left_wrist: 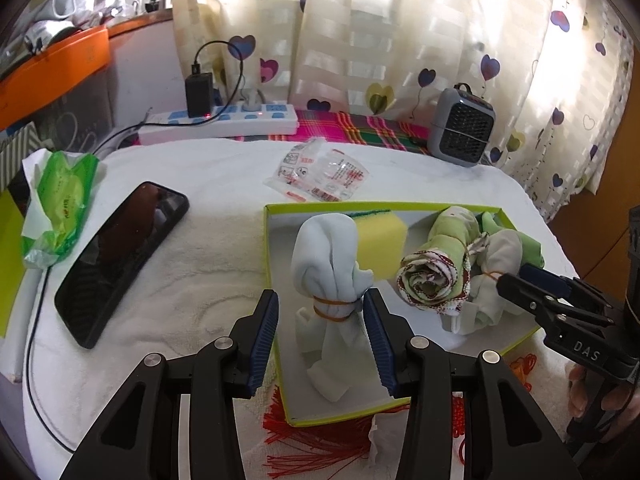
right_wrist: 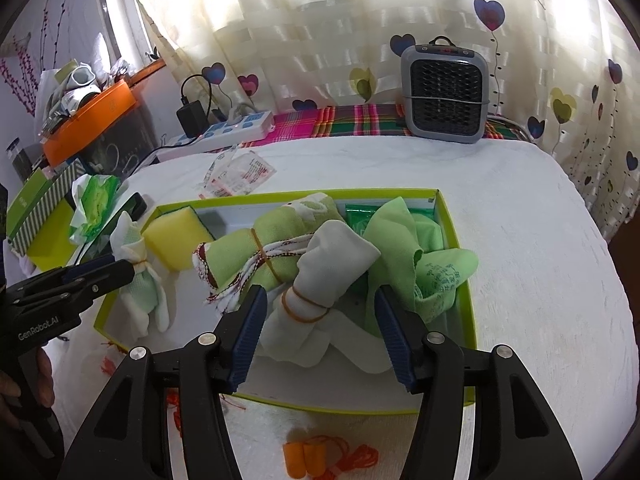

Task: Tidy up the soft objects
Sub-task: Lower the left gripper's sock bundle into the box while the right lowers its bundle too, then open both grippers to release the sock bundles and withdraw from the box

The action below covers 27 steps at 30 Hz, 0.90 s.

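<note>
Towel-covered table [right_wrist: 520, 240], box [right_wrist: 460, 216] of bundles [right_wrist: 320, 272]

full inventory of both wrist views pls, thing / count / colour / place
box: 1, lime rim, on white towel
sponge: 1, yellow, box's far left
pale blue bundle: 1, rubber-banded, between left fingers
green rolled cloth: 1, red-trimmed, box middle
white bundle: 1, rubber-banded, between right fingers
green cloth: 1, printed, box right
phone: 1, black, left of box
wipes pack: 1, green, far left
clear wrapper: 1, behind box
power strip: 1, white, rear
fan: 1, grey, rear
earplugs: 2, orange, near edge
left hand-held gripper: open
right hand-held gripper: open
</note>
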Available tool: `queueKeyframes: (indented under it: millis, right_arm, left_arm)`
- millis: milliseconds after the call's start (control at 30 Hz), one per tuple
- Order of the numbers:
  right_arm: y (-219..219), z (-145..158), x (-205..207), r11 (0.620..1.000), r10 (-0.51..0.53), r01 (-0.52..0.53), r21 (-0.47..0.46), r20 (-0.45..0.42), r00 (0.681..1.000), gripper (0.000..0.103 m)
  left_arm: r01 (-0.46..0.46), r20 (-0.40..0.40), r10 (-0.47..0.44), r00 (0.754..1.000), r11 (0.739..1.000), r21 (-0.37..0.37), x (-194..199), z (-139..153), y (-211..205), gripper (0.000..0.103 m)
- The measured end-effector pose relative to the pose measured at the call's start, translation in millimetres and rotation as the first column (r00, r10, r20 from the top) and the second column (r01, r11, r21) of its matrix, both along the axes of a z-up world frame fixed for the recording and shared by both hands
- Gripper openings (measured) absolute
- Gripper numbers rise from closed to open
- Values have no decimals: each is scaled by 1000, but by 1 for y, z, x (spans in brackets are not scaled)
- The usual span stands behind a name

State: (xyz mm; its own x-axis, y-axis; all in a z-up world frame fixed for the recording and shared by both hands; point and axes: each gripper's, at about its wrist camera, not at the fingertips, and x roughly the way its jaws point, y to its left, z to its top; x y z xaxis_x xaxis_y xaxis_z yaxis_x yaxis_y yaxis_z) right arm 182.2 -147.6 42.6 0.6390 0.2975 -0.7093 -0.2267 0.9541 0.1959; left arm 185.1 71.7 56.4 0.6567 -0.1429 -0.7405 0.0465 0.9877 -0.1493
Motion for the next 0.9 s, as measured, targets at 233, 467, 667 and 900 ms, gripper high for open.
queueKeyframes:
  millis: [233,467,667,900]
  right_arm:
    - [0,4,-8,1000,-4,5,-2,19,1000,57]
    - [0,7,-19,1000,-6,6,-2,31,999,57]
    - [-3,10,-31,1000,-13,13,-3,51,999,57]
    - [-7,11,-48,1000,-20,19,5,68,997,57]
  left_arm:
    - [-1,10,1,1000,1000,7,-7,4,-1,43]
    - [6,25,-6,1000,1000,10,-21,11,-4,43]
    - [10,35,-10,999,1000,8,-35,14,-6,43]
    - [8,55,-9,998,1000,14,-54,16,-10,44]
